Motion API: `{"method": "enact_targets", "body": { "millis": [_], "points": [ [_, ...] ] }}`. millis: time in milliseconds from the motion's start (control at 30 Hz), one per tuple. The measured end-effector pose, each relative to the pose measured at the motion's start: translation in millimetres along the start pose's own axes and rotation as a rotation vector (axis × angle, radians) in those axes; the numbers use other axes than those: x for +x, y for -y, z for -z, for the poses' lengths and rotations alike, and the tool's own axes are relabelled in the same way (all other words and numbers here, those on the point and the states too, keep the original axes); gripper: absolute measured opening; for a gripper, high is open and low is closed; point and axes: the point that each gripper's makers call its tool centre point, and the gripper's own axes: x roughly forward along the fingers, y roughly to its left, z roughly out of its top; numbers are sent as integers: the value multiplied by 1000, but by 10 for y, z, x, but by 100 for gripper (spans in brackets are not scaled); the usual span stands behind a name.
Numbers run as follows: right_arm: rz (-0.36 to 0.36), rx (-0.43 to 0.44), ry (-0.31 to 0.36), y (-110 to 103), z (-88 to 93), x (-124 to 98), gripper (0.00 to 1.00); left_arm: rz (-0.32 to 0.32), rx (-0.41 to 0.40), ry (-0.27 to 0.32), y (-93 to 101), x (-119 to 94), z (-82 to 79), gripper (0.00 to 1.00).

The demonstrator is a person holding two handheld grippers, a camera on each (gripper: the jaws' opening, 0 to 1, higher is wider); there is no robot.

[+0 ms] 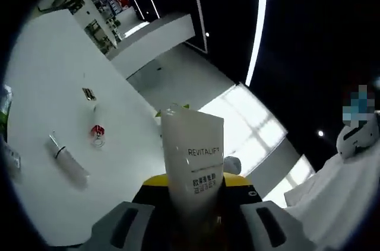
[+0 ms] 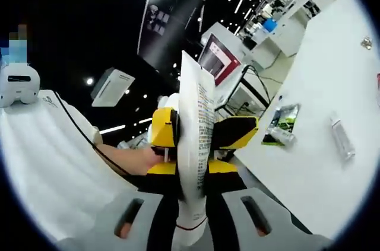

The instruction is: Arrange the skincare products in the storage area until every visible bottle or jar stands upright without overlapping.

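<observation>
Holding one white tube [image 1: 193, 159] clamped by both left gripper [image 1: 193, 227] & right gripper [image 2: 191, 218], pulling apart risks tearing/dropping it.

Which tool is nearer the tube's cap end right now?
Right. The cap sits between the right tool's jaws; the left tool clamps the tube farther up, mid-body.

The place is a large open-plan lab or showroom hall. A black ceiling carries a long light strip [image 1: 259, 19] at 1 o'clock. White worktables [image 1: 47, 97] fill the floor. Equipment-laden shelving [image 1: 95, 10] stands at 11 o'clock; a display monitor [image 2: 218, 58] sits on a far desk.
</observation>
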Motion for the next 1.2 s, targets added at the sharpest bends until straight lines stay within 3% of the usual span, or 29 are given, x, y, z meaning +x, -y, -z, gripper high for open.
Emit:
{"method": "enact_targets", "body": {
  "millis": [200,300,400,433,467,500,867,1100,1200],
  "points": [
    [42,-27,13,70,-14,32,16,-44,10,15,-72,0,-33,28],
    [97,-75,18,153,-20,33,18,-111,50,31,-173,-28,-69,28],
    [126,-99,5,215,-2,22,22,-144,20,20,-214,-58,-77,16],
    [163,-149,25,267,-34,13,23,-219,30,56,-323,-79,-122,15],
    [177,-156,26,276,-40,23,23,-186,21,50,-275,-58,-114,15],
    [169,-150,23,266,-37,29,23,-200,70,52,-278,-52,-120,15],
    [213,-231,13,330,-35,43,30,-294,183,26,-341,-7,-129,15],
    [367,-400,-58,506,0,14,31,-384,162,59,-478,41,-145,15],
    [384,-344,-71,526,34,-19,30,-399,189,40,-494,70,-102,15]
  ]
}}
